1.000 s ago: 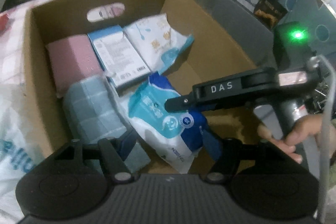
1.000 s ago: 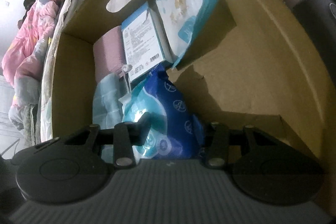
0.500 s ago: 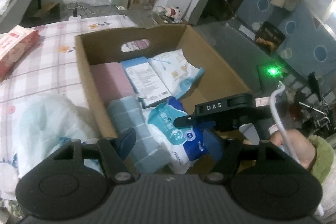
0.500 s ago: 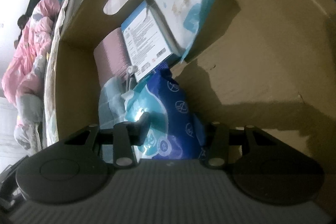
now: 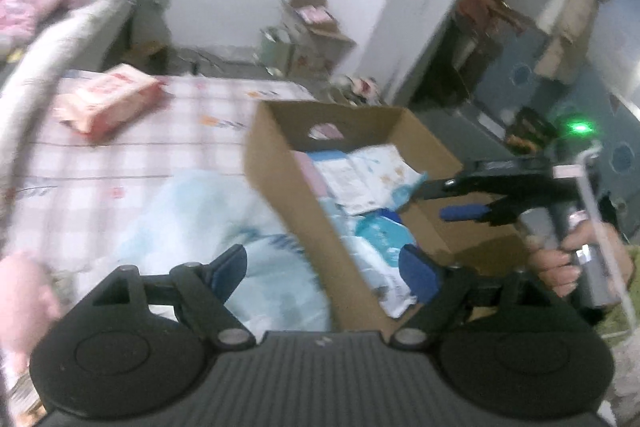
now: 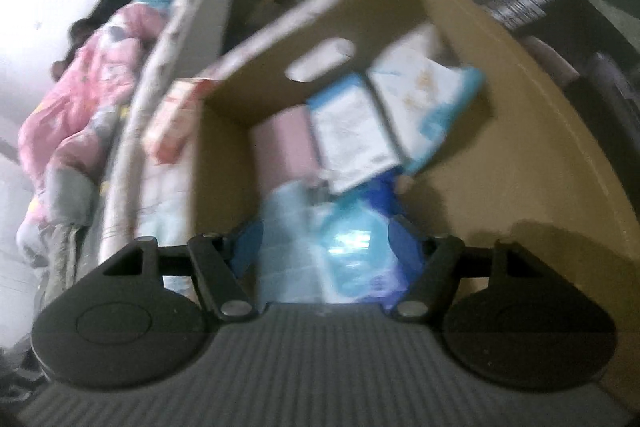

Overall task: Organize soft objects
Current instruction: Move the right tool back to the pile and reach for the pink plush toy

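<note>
The printing on the packs is too blurred to read. The cardboard box [image 5: 280, 183] sits on the checked bed [image 5: 132, 155], holding a blue wipes pack [image 6: 352, 251], a white-labelled pack [image 6: 352, 135], a pale blue-edged pack [image 6: 432, 95] and a pink folded cloth [image 6: 284, 147]. A pink pack [image 5: 108, 99] lies apart on the bed, a big pale blue bag [image 5: 224, 227] just beside the box. The left claw [image 5: 324, 263] tilts downward over the box wall, jaws opening, grasping nothing. The right claw [image 6: 320, 243], held in a hand [image 5: 560, 259], points down into the box, jaws opening, with the wipes pack below them, released.
</note>
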`<state>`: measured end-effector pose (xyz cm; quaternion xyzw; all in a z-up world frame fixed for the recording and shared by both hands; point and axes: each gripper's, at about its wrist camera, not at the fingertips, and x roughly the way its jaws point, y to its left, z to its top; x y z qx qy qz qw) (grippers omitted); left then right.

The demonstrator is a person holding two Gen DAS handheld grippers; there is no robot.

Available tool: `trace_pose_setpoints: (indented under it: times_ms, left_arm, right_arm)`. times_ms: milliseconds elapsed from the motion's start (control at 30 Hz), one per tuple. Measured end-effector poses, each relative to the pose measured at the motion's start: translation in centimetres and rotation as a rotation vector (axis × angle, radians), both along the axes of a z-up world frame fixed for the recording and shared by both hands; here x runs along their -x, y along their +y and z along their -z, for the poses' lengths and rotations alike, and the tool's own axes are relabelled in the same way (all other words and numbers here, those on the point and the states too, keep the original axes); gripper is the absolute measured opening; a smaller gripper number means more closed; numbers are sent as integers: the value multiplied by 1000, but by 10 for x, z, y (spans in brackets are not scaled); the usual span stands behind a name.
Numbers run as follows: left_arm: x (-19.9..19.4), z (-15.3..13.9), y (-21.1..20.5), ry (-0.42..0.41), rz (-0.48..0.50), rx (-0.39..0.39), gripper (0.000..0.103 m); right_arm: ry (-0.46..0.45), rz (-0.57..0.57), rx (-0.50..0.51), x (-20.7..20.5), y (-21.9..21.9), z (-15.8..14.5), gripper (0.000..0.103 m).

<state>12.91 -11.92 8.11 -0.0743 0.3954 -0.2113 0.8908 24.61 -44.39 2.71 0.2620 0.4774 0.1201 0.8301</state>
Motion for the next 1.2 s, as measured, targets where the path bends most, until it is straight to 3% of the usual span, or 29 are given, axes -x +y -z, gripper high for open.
trace_pose_setpoints:
  times_ms: [133,267,433,567,667,733,867,1033,1200]
  left_arm:
    - [24,-1,45,-42,-92,6,85]
    - [49,6,89,-84,-221,-45,85]
    - [64,23,132,-83,-349,-111,85]
    - [62,36,158,-73,-393,-132,85]
    - [55,48,170,-73,-407,-179,82]
    - [53,54,178,-73,-400,-183,78]
    - [43,69,193,-60,-386,-194,67]
    - [32,86,205,-30,-354,-192,58]
    - [23,96,221,23,-369,-120,47]
  right_arm:
    - [-58,-122,-39,5,45,-25,69]
    - [-86,-283,-64,3,109,-43,69]
    - [-86,-489,-81,-6,202,-54,69]
    - [-93,-649,-62,-11,274,-57,69]
    - [-106,-767,5,-10,321,-54,62]
    - [-107,-845,75,-13,350,-47,51]
    - [-95,-943,202,-19,386,-25,39]
    - [-114,-1083,348,-17,419,4,37]
    - [-95,-1148,442,-19,442,29,37]
